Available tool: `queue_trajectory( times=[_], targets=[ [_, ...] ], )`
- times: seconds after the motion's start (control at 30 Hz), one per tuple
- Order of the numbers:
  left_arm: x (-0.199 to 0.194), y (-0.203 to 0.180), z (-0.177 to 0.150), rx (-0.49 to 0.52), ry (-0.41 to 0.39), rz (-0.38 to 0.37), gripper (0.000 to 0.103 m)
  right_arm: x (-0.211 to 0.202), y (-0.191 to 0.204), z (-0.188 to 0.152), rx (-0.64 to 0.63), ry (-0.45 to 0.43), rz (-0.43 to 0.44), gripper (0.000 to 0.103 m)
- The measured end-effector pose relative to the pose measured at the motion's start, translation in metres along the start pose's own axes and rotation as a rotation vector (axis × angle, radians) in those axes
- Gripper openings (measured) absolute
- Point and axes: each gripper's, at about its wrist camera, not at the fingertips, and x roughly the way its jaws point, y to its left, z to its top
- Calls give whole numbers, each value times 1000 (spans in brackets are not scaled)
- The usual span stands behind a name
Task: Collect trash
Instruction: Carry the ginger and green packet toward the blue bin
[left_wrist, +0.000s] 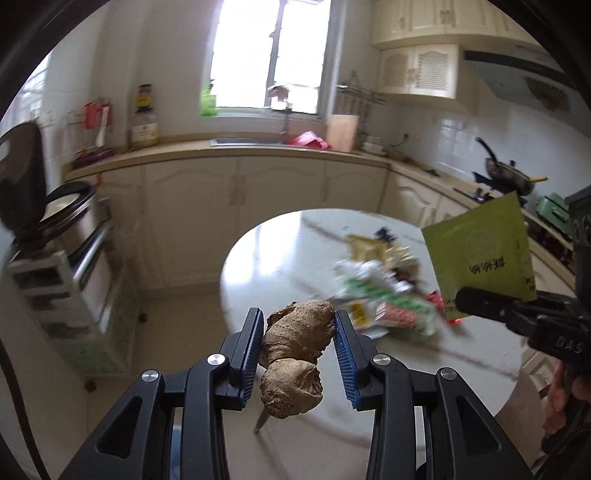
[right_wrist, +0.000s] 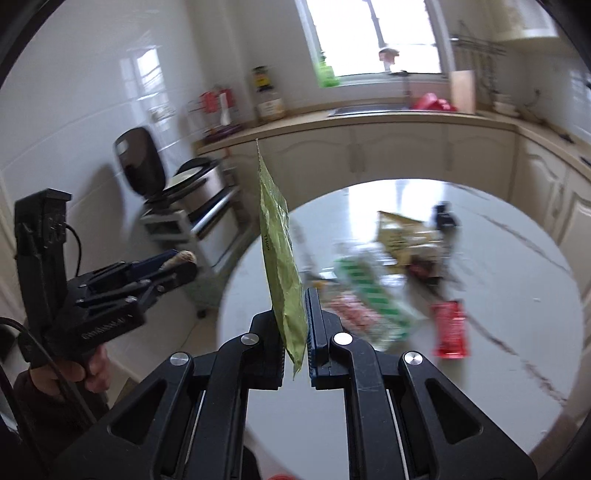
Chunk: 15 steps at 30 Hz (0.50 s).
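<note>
A knobbly, tan-brown piece of ginger root sits clamped between the blue ribbed pads of the left gripper, lifted in the air above the near edge of the round white marble-patterned table; its lower lobe hangs below the pads and its upper end pokes just past the fingertips. From the right wrist view the same left gripper shows side-on at the left, tilted forward and a little downward, with a hand wrapped around its black pistol-style handle and a dark sleeve below. The right gripper is closed tight on the lower end of a flat, olive-green foil sachet, which stands upright, edge-on to that camera, rising well above the fingertips. In the left wrist view that sachet faces broadside at the right, held up over the table by the right gripper, whose black body carries raised letters reading "DAS"; fingers curl around its handle beneath. The sachet bears dark printed characters along its lower part, too small and tilted to read; in the right wrist view a short line near its edge looks like "THOP", though that is uncertain. On the table behind both grippers lies a blurred heap of wrappers, green-and-white and pinkish-red, with a yellow-beige packet beyond and a red foil wrapper lying apart to the right. Their printing is smeared beyond reading.
</note>
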Motion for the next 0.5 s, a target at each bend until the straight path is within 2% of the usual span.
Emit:
queue_trajectory(
  times=[0.23,0.33,0.5],
  targets=[
    [-37,112,-73,-151,112,178,35,85,124,-18,-135,134,174,9],
    [-37,149,-106,-214,181,219,35,126,168,-33,-182,206,221,9],
    [-20,189,-146,-289,259,243,35,189,212,-55,-273,300,207,9]
  ],
)
